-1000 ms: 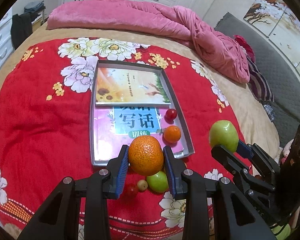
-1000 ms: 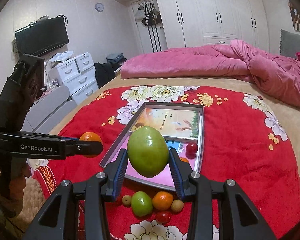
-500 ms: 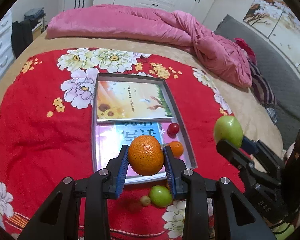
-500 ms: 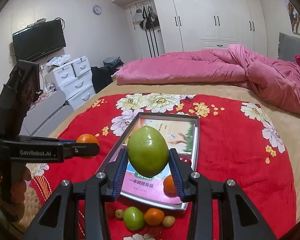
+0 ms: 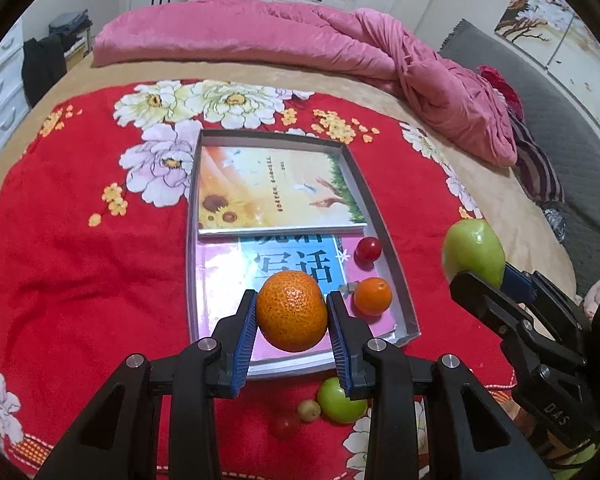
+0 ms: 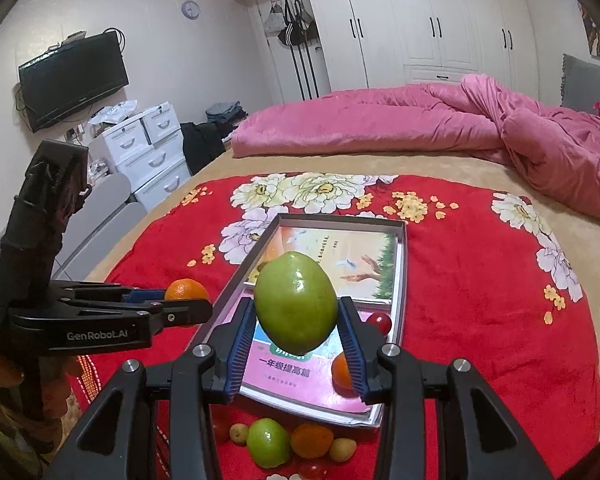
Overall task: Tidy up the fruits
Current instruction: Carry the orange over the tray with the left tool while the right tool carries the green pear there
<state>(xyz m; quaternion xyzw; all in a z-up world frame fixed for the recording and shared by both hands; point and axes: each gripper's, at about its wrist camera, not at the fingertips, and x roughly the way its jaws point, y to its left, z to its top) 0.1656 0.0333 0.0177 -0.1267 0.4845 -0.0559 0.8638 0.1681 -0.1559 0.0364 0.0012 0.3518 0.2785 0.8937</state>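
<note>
My left gripper (image 5: 292, 316) is shut on a large orange (image 5: 292, 311), held above the near end of a grey tray (image 5: 396, 264). The same orange (image 6: 186, 291) shows at the left of the right wrist view. My right gripper (image 6: 298, 326) is shut on a big green fruit (image 6: 296, 302), also over the tray (image 6: 401, 280). In the left wrist view that green fruit (image 5: 473, 253) hangs at the right. Inside the tray lie two books, a small orange (image 5: 373, 296) and a red cherry tomato (image 5: 368, 249).
Loose fruit lies on the red floral blanket (image 5: 80, 260) before the tray: a green fruit (image 6: 269, 442), a small orange (image 6: 312, 440), small yellowish fruits (image 6: 342, 450) and red ones. A pink quilt (image 5: 300, 40) lies at the far end of the bed. Drawers (image 6: 148, 152) stand left.
Both grippers have moved forward over the tray with their fruit still gripped; the loose fruit on the blanket now sits lower, nearer the frame's bottom.
</note>
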